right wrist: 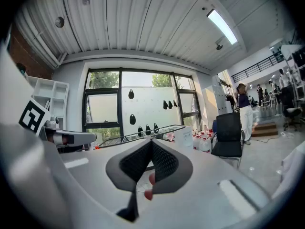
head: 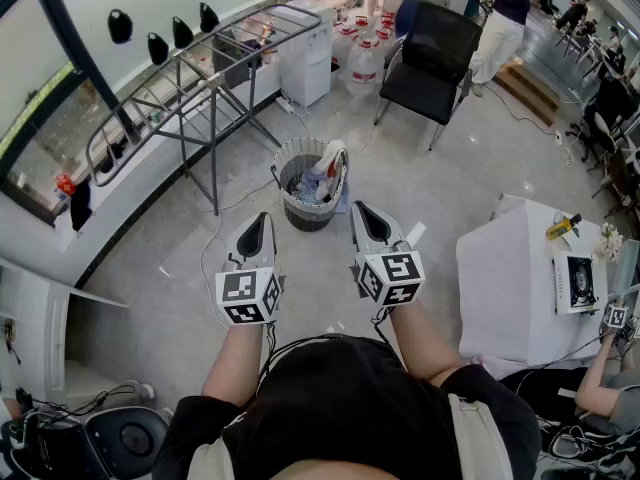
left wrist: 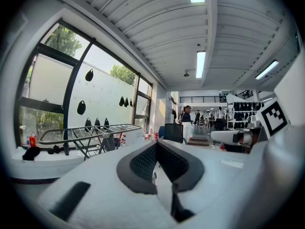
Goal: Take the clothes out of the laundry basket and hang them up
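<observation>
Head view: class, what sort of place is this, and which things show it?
Probably an open office or lab hall, not a home: a black office chair, a white table with equipment, and water jugs. A drying rack and laundry basket stand on its bare floor.

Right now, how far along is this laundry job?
Barely begun. Done: nothing, the drying rack looks bare. In hand: nothing, the left gripper and right gripper are both shut and empty, short of the laundry basket. Left: all the clothes piled in it need lifting out and hanging.
</observation>
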